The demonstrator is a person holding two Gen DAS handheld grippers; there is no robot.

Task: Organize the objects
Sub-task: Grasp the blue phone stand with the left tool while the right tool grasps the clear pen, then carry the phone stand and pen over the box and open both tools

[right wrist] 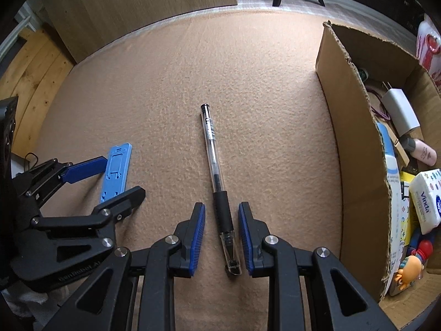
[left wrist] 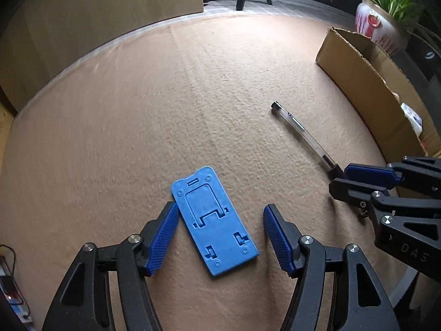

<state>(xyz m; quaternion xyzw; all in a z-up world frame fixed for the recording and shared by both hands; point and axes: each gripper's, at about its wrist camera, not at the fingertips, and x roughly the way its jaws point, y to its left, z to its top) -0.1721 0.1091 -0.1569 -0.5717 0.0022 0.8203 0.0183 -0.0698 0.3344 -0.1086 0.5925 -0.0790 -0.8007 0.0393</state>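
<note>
Table cover (left wrist: 137, 115): tan cloth, felt-like, matt, finely pebbled nap. Phone stand (left wrist: 213, 222): blue plastic, matt, slightly grainy, moulded recesses. Pen (right wrist: 217, 182): clear glossy plastic barrel, black matt rubbery grip. Box (right wrist: 355, 149), right: brown corrugated cardboard, matt, torn rough edges. Left gripper (left wrist: 220, 237) and right gripper (right wrist: 222, 237): black matt plastic arms, ribbed blue pads, shiny metal pins. Panel (right wrist: 143, 8), far left: pale wood grain, smooth.

1 pen (right wrist: 217, 182), 1 blue phone stand (left wrist: 213, 222), 1 cardboard box (right wrist: 355, 149), 2 grippers.
</note>
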